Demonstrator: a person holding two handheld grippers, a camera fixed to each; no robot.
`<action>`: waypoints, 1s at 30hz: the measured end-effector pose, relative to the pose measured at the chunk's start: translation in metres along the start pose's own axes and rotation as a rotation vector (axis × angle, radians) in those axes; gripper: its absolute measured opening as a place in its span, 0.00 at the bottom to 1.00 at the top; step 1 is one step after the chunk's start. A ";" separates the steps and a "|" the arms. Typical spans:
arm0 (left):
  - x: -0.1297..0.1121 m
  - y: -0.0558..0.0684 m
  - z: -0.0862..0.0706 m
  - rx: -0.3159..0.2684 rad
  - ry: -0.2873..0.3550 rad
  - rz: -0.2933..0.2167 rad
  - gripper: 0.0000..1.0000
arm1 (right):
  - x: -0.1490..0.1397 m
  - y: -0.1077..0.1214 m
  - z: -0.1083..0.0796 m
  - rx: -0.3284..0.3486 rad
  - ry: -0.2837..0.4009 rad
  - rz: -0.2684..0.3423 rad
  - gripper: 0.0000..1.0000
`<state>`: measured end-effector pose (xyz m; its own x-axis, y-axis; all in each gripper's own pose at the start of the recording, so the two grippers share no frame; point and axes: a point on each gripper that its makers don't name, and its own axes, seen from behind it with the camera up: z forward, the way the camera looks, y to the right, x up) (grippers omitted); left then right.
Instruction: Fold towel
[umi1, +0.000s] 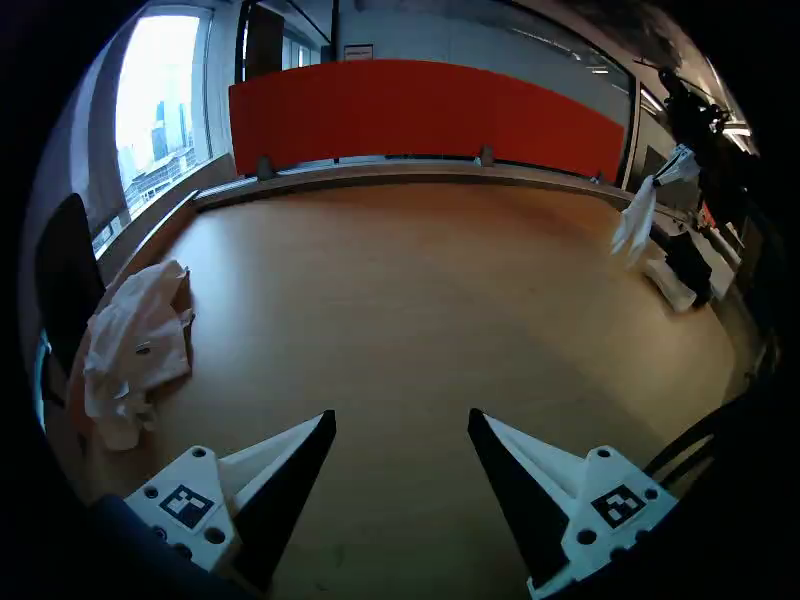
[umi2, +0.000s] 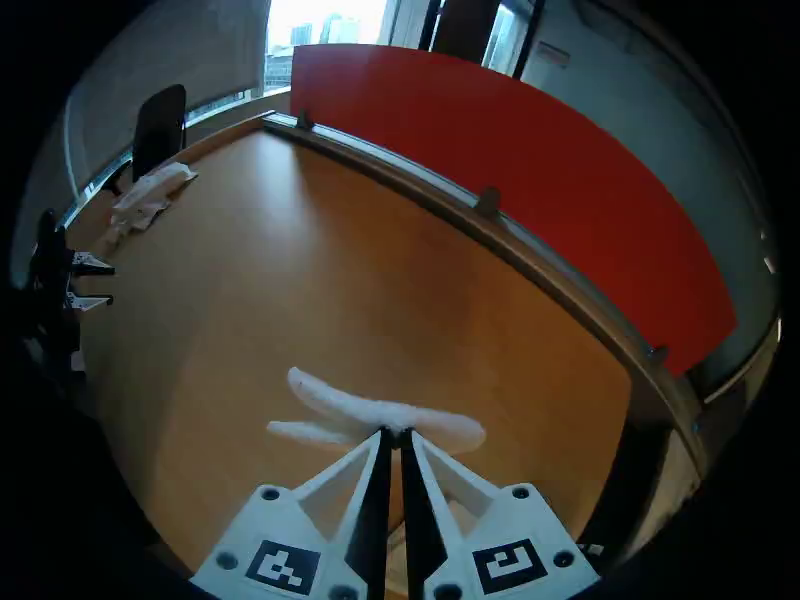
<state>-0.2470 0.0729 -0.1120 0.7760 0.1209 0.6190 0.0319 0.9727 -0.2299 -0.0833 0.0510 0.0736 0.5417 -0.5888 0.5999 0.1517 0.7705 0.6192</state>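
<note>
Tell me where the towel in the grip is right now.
Right gripper view: the towel is pinched in the right hand-held gripper, low centre above the wooden table. Left gripper view: it hangs at far right, opposite the cloth pile.

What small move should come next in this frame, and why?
Probably bring the open left gripper across toward the towel to take a free corner. The right gripper is shut on the towel, which hangs bunched above the table, while the left holds nothing. Spreading it flat for a fold likely needs two grips.
</note>
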 end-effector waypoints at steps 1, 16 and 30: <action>0.000 0.000 0.000 0.000 -0.001 0.001 0.99 | -0.002 0.005 -0.001 -0.006 -0.003 0.004 0.06; 0.004 0.006 0.000 -0.002 -0.007 0.021 0.98 | -0.040 0.054 -0.016 -0.067 -0.061 0.061 0.06; 0.006 0.014 0.001 -0.012 -0.011 0.036 0.99 | -0.066 0.075 -0.027 -0.098 -0.087 0.102 0.06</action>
<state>-0.2427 0.0872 -0.1111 0.7701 0.1581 0.6180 0.0113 0.9652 -0.2611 -0.0854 0.1540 0.0668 0.4858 -0.5218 0.7012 0.1817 0.8450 0.5030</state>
